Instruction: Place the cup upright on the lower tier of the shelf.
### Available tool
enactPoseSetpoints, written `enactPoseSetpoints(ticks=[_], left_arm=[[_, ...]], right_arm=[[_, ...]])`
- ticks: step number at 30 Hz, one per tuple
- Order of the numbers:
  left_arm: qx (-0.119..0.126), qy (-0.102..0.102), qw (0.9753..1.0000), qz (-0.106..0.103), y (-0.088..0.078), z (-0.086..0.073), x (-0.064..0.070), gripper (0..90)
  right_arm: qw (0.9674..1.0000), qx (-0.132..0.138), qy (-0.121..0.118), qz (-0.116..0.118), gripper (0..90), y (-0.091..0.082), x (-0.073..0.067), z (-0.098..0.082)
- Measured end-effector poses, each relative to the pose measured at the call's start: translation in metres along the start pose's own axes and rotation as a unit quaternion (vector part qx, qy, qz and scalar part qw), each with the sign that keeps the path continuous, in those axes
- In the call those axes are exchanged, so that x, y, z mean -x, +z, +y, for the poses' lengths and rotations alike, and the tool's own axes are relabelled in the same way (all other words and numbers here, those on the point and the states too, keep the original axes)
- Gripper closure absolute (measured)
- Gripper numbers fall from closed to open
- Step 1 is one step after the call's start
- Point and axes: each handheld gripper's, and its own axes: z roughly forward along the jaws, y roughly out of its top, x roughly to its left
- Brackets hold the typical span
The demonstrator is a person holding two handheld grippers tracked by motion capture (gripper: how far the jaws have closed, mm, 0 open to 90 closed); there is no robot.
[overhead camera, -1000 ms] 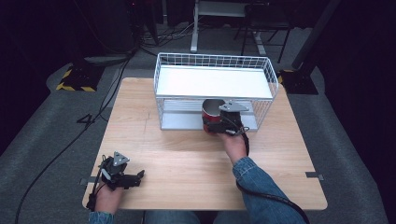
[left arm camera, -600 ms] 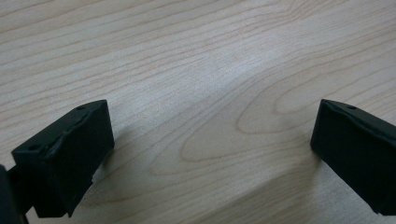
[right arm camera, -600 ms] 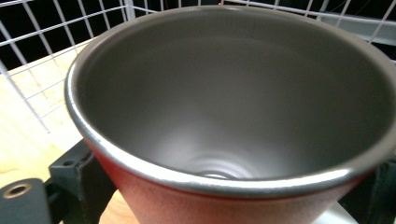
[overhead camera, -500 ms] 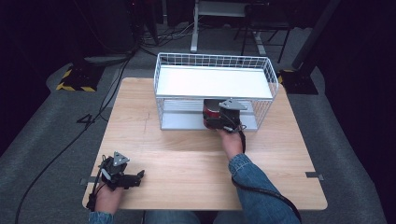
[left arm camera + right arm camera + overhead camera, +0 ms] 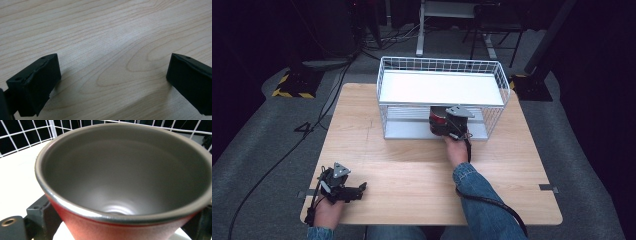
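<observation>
At the left we see the left gripper resting on the light wooden table near its front left corner; its two black jaws stand wide apart with bare wood between them. Toward the middle stands a white wire rack with a flat white shelf on top. At its front opening, under the shelf, the right gripper is clamped on a red metal cup with a grey inside; we see one black jaw at each side of the cup wall. The cup is at the rack's lower level, mouth facing the right gripper's camera.
</observation>
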Motion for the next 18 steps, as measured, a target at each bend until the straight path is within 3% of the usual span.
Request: enactPoseSetpoints(ticks=[6, 18], left_arm=[[0.0, 0.0, 1.0, 0.0, 0.0, 0.0, 0.0, 0.0], [0.001, 0.0, 1.0, 0.0, 0.0001, 0.0, 0.0, 0.0]], right_arm=[[0.9998, 0.011, -0.011, -0.009, 7.6, 0.0033, -0.0024, -0.0005], [0.9997, 0.021, -0.014, -0.002, 7.3, 0.0053, -0.0023, -0.0029]])
